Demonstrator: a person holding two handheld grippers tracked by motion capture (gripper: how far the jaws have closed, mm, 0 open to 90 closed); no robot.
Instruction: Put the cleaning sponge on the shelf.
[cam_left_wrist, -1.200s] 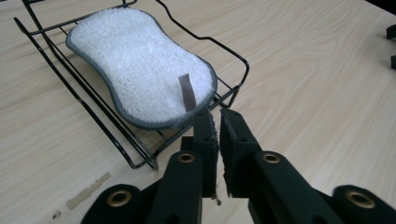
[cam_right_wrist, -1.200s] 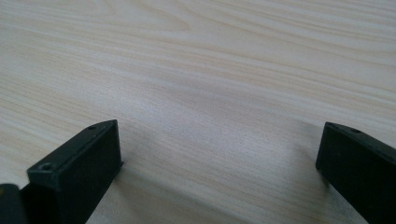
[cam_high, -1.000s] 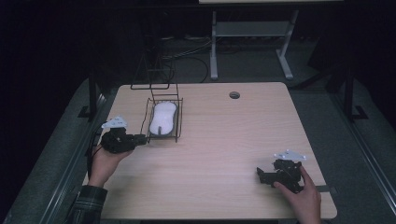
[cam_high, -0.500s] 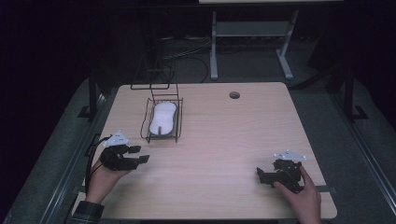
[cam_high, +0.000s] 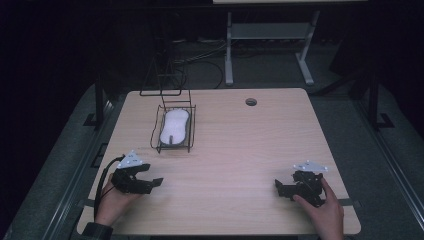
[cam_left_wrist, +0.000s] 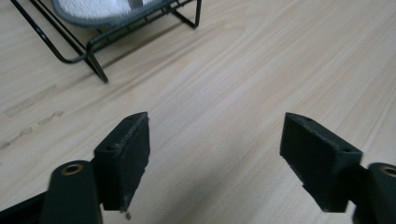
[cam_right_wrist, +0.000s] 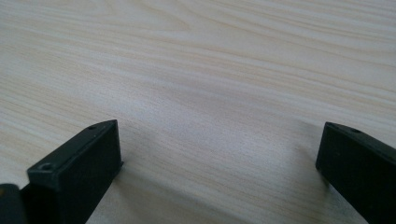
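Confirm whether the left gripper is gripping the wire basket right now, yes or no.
No: the left gripper has its jaws spread wide over bare table, with the wire basket apart from them and untouched.

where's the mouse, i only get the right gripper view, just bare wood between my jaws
Observer: The mouse lies in a wire basket on the table's far left part.
Operator: is the left hand-held gripper on it
Observer: No. The left hand-held gripper rests near the table's near left edge, apart from the basket.
Operator: is it open
Observer: Yes, in the left gripper view its jaws stand wide apart over bare wood, with the basket's foot ahead.
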